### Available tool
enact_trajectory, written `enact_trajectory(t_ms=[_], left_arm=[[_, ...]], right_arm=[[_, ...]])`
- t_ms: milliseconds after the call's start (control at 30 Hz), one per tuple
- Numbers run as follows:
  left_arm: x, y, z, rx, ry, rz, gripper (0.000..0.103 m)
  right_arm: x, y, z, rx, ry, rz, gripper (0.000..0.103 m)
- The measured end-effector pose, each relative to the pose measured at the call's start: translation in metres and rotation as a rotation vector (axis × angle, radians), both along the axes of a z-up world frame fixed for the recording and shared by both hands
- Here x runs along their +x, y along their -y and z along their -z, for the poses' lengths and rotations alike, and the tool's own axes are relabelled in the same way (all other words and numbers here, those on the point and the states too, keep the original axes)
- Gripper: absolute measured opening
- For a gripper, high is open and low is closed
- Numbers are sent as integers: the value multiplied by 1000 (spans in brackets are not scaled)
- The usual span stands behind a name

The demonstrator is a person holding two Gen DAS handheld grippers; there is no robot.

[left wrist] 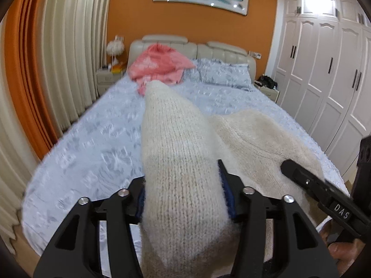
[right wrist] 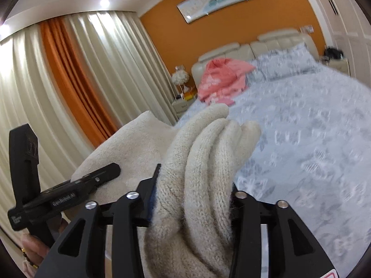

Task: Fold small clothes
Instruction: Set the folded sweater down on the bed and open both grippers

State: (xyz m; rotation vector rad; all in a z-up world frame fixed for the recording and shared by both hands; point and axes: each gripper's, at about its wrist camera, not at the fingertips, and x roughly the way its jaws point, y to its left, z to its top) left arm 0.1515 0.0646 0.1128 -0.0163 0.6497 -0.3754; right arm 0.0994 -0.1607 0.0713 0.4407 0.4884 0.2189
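Observation:
A cream knitted sweater (left wrist: 255, 139) is held over the blue patterned bed (left wrist: 97, 143). My left gripper (left wrist: 183, 190) is shut on a thick fold of it (left wrist: 176, 153) that rises between the jaws and hides the fingertips. My right gripper (right wrist: 192, 199) is shut on a bunched, several-layered part of the same sweater (right wrist: 208, 153). The right gripper's finger shows at the right of the left wrist view (left wrist: 308, 180). The left gripper shows at the left of the right wrist view (right wrist: 76, 185), against the sweater's body (right wrist: 129, 148).
A pink garment (left wrist: 157, 67) lies crumpled by the headboard, also seen in the right wrist view (right wrist: 222, 81). Pillows (left wrist: 222, 74) sit at the bed's head. Curtains (left wrist: 58, 58) hang on the left, white wardrobes (left wrist: 324, 81) on the right, nightstands (left wrist: 106, 78) beside the bed.

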Motion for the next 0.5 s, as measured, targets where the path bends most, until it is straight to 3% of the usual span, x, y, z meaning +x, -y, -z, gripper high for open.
enact_trajectory(t_ms=[33, 67, 100, 167, 200, 233, 267, 367, 400, 500], left_arm=[[11, -2, 19, 0, -27, -9, 62], [26, -5, 52, 7, -63, -35, 72], [35, -8, 78, 26, -76, -61, 75], [49, -11, 140, 145, -143, -125, 74], [51, -13, 165, 204, -204, -144, 71], [50, -16, 181, 224, -255, -147, 68], [43, -21, 190, 195, -279, -144, 69], [28, -23, 186, 150, -249, -159, 74], [27, -19, 183, 158, -239, -160, 74], [24, 1, 172, 184, -201, -156, 77]], right_arm=[[8, 0, 19, 4, -25, 3, 53], [22, 2, 55, -7, -93, 15, 54], [34, 5, 90, -21, -195, 36, 55], [45, 14, 155, -40, -421, 83, 54], [41, 19, 169, -32, -464, 100, 51], [33, 23, 175, -13, -462, 105, 51], [23, 25, 173, -15, -434, 107, 51], [19, 16, 162, -62, -412, 29, 49], [22, 11, 157, -77, -410, 1, 43], [36, -9, 144, -133, -386, -83, 4]])
